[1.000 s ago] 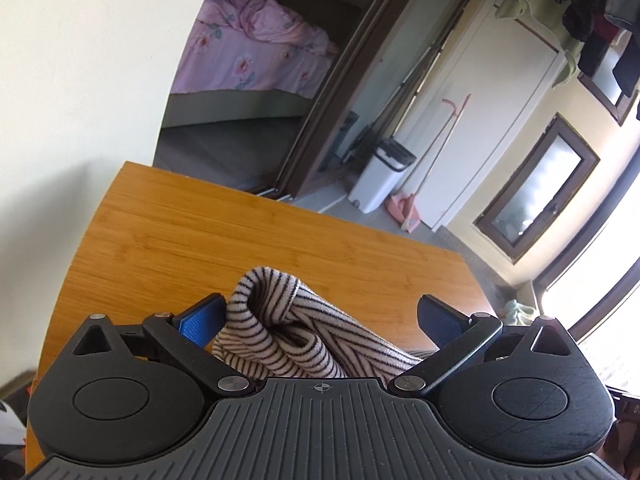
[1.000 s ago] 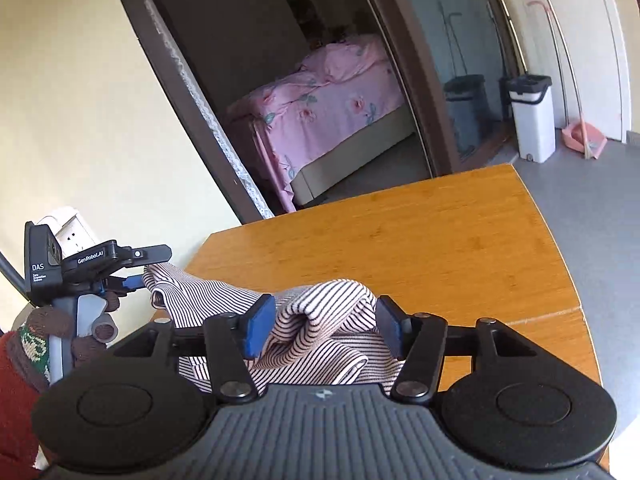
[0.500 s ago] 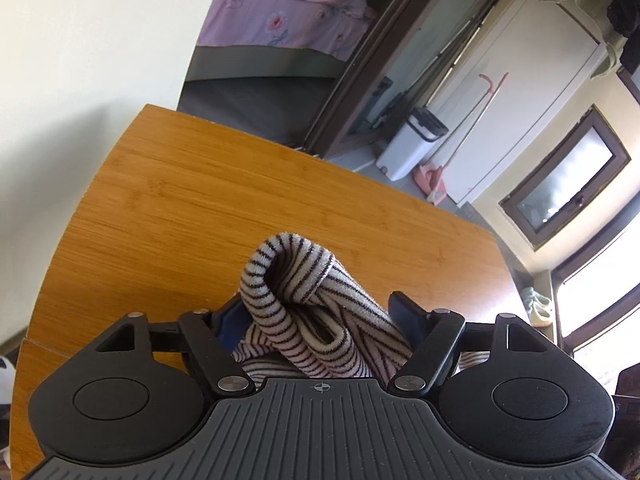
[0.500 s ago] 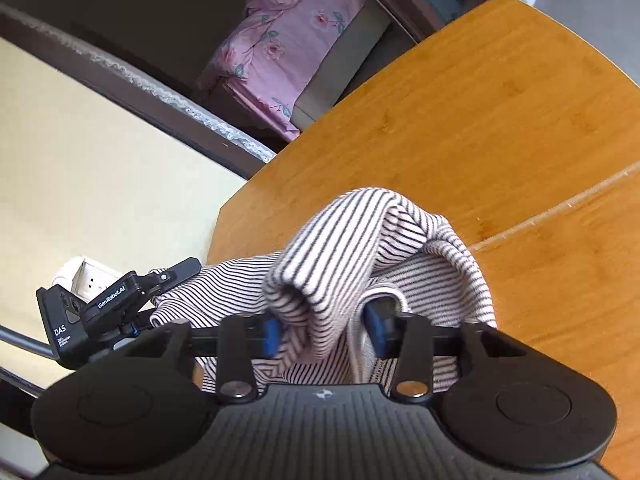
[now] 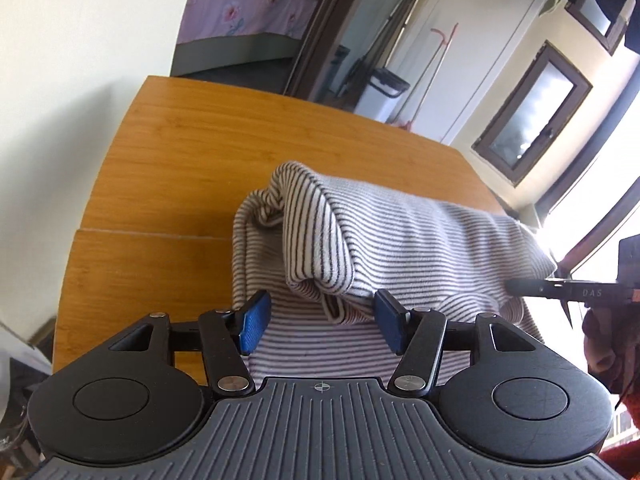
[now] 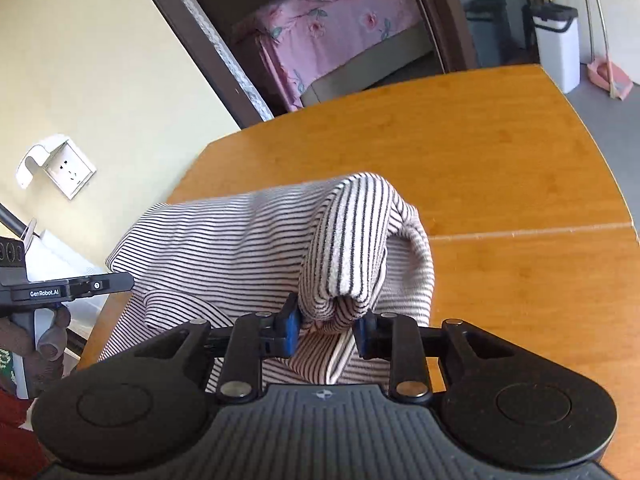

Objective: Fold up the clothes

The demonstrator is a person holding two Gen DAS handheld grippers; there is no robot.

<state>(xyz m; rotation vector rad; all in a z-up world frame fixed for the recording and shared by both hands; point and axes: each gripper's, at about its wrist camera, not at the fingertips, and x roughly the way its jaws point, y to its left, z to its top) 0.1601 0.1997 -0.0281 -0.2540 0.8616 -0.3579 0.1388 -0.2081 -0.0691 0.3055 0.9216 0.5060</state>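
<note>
A white garment with thin dark stripes (image 5: 400, 236) lies folded over on the wooden table (image 5: 168, 160). My left gripper (image 5: 320, 326) is open, its blue pads (image 5: 254, 320) apart, with the garment's folded corner hanging between them and touching the right pad. My right gripper (image 6: 326, 330) is shut on the garment's other rolled corner (image 6: 344, 264), and the cloth (image 6: 224, 240) stretches left from it. Each gripper shows at the edge of the other's view: the right one (image 5: 576, 290), the left one (image 6: 68, 286).
The table (image 6: 500, 184) has a seam across it and rounded edges. A wall with a socket (image 6: 70, 170) stands close on the left. Beyond the table are a doorway to a pink bed (image 6: 340, 36), a white bin (image 6: 556, 40) and a window (image 5: 528, 108).
My left gripper has opened and let go of the corner it held. Both grippers have lowered and drawn back, and the garment now lies folded over itself on the table.
</note>
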